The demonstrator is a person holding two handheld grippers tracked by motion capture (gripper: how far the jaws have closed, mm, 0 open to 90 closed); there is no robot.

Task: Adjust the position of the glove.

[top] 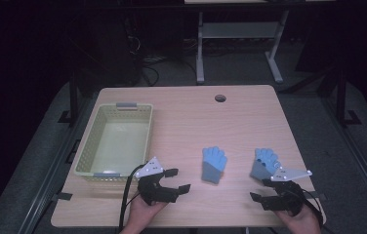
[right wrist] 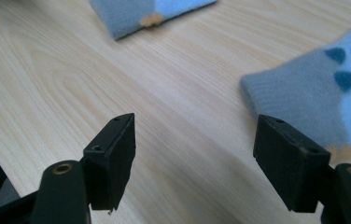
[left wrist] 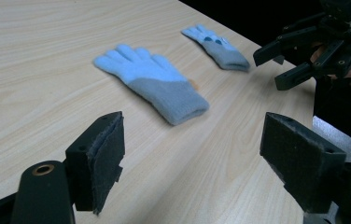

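Two blue gloves [top: 214,165] [top: 263,162] flat mid-table, basket [top: 88,151] far left (seemingly empty), both grippers' [top: 178,180] [top: 262,189] jaws wide.

A pale yellow plastic basket [top: 90,141] sits empty at the left of a light wooden tabletop [top: 186,122], a round cable hole [top: 220,98] near its far edge, a white-legged desk frame [top: 237,41] standing beyond.

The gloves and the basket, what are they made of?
The gloves look like soft knitted yarn, fuzzy and matte, light blue with grey cuffs. The basket looks like pale yellow-green plastic, going by its smooth rim and the small holes in its walls.
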